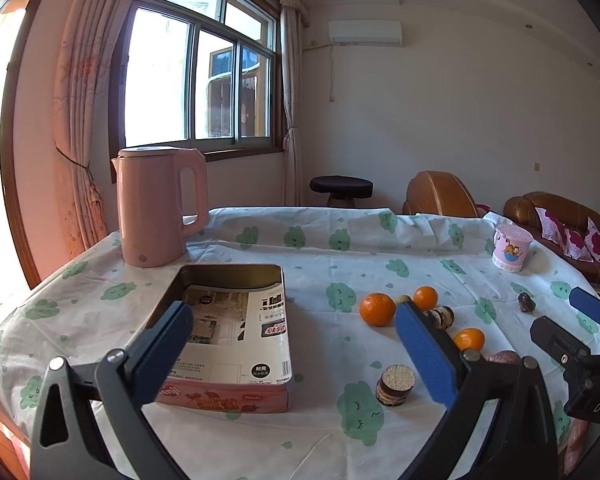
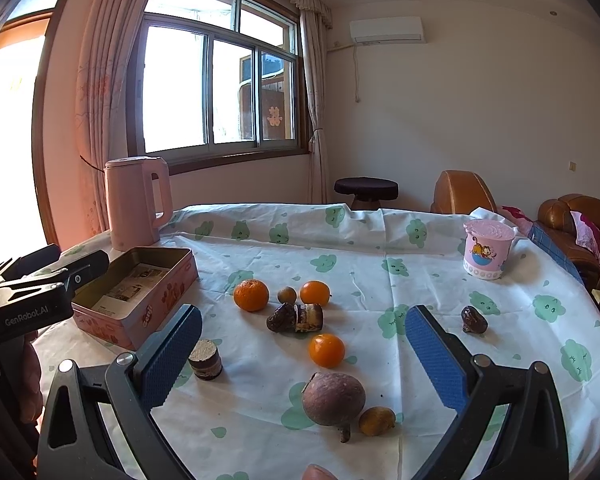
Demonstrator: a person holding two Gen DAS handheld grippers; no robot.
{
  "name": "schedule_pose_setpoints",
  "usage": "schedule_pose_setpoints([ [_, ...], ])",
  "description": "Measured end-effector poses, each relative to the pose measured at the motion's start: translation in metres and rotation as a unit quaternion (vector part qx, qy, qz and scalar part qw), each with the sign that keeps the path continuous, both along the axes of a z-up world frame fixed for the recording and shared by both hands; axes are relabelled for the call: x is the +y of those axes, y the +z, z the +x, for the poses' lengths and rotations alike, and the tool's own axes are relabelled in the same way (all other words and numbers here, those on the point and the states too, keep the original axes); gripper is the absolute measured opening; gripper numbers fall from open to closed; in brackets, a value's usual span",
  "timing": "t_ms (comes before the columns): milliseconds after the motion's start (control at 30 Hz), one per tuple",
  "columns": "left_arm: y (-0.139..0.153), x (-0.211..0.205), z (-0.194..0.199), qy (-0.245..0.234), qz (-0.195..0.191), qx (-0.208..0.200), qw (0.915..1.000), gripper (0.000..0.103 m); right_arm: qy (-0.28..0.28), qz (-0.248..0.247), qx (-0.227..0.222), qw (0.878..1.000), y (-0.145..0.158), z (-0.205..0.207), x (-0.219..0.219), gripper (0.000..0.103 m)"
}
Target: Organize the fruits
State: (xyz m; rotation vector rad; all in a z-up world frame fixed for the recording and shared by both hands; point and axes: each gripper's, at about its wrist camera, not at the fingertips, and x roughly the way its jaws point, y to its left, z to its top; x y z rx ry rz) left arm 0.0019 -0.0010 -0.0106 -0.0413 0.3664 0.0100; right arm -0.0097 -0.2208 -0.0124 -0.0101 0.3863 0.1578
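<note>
Both the left gripper (image 1: 296, 344) and right gripper (image 2: 304, 354) hover wide open, empty, probably so scattered oranges (image 2: 251, 295) can go into the open tin (image 2: 140, 280).

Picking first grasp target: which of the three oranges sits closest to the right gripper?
The orange lying alone in front of the right gripper; the other two sit farther back, beyond the brown pieces.

Left tongs' body (image 2: 28, 312), left edge of right wrist view: "GenRobot.AI"
Right tongs' body (image 1: 596, 404), right edge of left wrist view: "DAS", cut off
Tin box (image 1: 236, 396) paper insert: print too small to read
</note>
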Motion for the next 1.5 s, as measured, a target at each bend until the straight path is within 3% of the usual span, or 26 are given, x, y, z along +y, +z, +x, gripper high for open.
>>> schedule_pose_setpoints([
  [733, -0.015, -0.019, 0.011, -0.013, 0.015, 0.024, 0.9995, 0.103, -0.017, 0.002, 0.010, 1.000, -0.014, 0.001, -0.017, 0.102],
  [900, -0.023, -0.038, 0.018, -0.048, -0.003, 0.042, 0.9980, 0.103, -0.042, -0.002, 0.014, 0.999, -0.026, -0.001, -0.038, 0.102],
  [1167, -0.040, -0.104, 0.033, -0.144, -0.003, 0.093, 0.9852, 0.099, -0.091, 0.015, 0.035, 0.995, -0.050, -0.005, -0.086, 0.101],
  [1333, -0.048, -0.145, 0.039, -0.197, 0.003, 0.120, 0.9730, 0.094, -0.104, 0.022, 0.048, 0.993, -0.056, -0.002, -0.100, 0.084],
  [1500, -0.061, -0.180, 0.047, -0.238, 0.027, 0.156, 0.9582, 0.083, -0.115, 0.041, 0.053, 0.991, -0.059, -0.002, -0.117, 0.083],
])
